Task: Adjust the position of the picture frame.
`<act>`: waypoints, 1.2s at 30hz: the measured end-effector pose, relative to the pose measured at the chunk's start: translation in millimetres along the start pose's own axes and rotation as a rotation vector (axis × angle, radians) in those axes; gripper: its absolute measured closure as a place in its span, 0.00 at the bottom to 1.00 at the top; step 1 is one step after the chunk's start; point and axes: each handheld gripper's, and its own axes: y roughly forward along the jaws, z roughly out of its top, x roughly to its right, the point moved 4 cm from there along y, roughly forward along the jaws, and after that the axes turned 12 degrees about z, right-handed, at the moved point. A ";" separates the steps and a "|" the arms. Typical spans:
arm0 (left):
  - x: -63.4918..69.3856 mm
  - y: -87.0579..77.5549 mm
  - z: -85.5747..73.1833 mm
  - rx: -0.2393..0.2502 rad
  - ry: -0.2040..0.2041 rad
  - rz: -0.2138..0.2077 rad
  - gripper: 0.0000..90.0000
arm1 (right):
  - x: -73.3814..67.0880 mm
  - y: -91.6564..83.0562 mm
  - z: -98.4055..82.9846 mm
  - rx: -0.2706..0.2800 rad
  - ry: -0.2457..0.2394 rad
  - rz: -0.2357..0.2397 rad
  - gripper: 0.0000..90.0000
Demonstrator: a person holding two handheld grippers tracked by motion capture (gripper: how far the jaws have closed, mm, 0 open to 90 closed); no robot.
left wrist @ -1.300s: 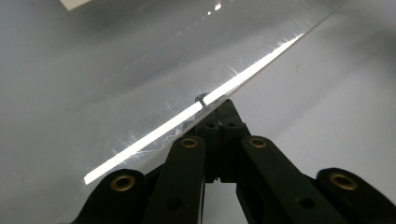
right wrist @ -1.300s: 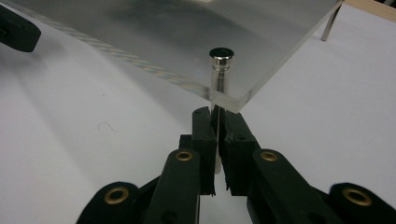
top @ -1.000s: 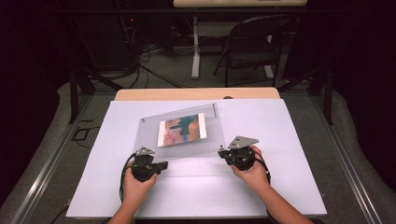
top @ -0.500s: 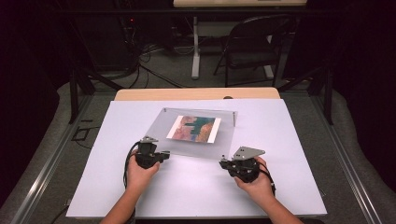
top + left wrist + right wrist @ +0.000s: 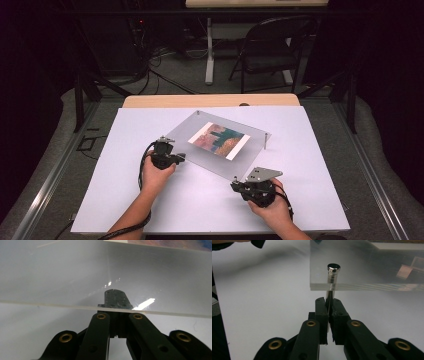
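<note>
A clear acrylic frame point(image 5: 215, 161) with a colourful picture point(image 5: 219, 140) in its middle sits skewed over the white table cover, standing on short metal posts. My left gripper point(image 5: 176, 157) is at the frame's left corner. In the left gripper view its jaws are shut point(image 5: 115, 298) with the tips tucked under the clear plate's edge point(image 5: 50, 303), and the pinch itself is hidden. My right gripper point(image 5: 238, 186) is at the frame's near corner. Its jaws are shut point(image 5: 328, 302) on the metal post point(image 5: 333, 272) that passes through the plate point(image 5: 367, 286).
A white sheet point(image 5: 310, 190) covers the table, and a strip of wooden top point(image 5: 210, 101) shows at the back. Another post point(image 5: 264, 141) stands at the frame's right corner. Beyond the table are a folding chair point(image 5: 270, 50) and floor cables point(image 5: 160, 75).
The frame has turned clockwise on the table. My left gripper moved away from the person, and my right gripper moved back towards the person. Both stayed shut.
</note>
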 end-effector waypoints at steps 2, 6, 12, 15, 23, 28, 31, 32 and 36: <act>-0.4 1.0 2.4 -0.003 -0.006 -0.003 1.00 | -2.7 1.1 0.7 0.004 0.007 0.008 0.95; 0.1 6.6 10.8 -0.007 -0.019 -0.007 1.00 | -5.1 2.0 1.4 0.011 0.018 0.018 0.95; 0.4 16.8 22.3 -0.018 -0.018 -0.001 1.00 | -9.6 7.9 1.4 0.011 0.023 0.025 0.95; 0.8 19.1 28.2 -0.016 -0.028 -0.003 1.00 | -10.0 9.4 3.1 0.021 0.035 0.032 0.95; -1.4 23.8 35.6 -0.007 -0.035 -0.002 1.00 | -8.4 13.1 8.1 0.033 0.057 0.046 0.95; -4.9 15.3 28.9 0.030 -0.056 -0.004 0.96 | -10.7 22.7 16.2 0.027 0.077 0.100 0.95; -9.6 0.2 17.1 0.067 -0.061 0.007 0.91 | -13.7 31.1 16.9 0.021 0.069 0.102 0.95; -11.4 -5.5 12.4 0.076 -0.060 0.010 0.90 | -14.7 33.0 16.6 0.014 0.066 0.099 0.95; -13.7 -16.4 1.4 0.095 -0.074 0.015 0.80 | -18.1 42.2 13.3 -0.004 0.056 0.087 0.94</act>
